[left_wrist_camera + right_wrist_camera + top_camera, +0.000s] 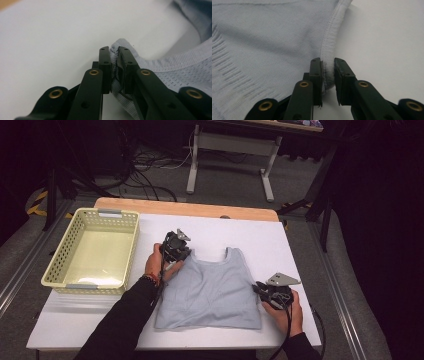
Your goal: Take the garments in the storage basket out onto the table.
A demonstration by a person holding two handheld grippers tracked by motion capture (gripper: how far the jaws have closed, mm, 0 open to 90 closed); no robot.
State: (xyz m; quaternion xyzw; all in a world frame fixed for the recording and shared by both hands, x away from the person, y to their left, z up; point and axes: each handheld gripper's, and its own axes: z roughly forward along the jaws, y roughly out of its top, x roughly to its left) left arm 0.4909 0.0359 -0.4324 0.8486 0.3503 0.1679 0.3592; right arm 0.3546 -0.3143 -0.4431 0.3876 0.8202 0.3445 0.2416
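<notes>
Pale blue mesh vest [210, 290] — soft, light, floppy. Left gripper [114, 53] pinches its ten-o'clock strap; right gripper [327, 67] clamps the four-o'clock ribbed edge — sturdy holds.

Your high view looks forward and down over the whole white surface [300, 250]. Each gripper view sits low and very close behind its own jaws, and all three share the grey top [212, 290] [175, 70] [267, 37].

left claw [179, 254]: clamped on cloth | right claw [261, 289]: clamped on cloth | forearms low, apart
</notes>
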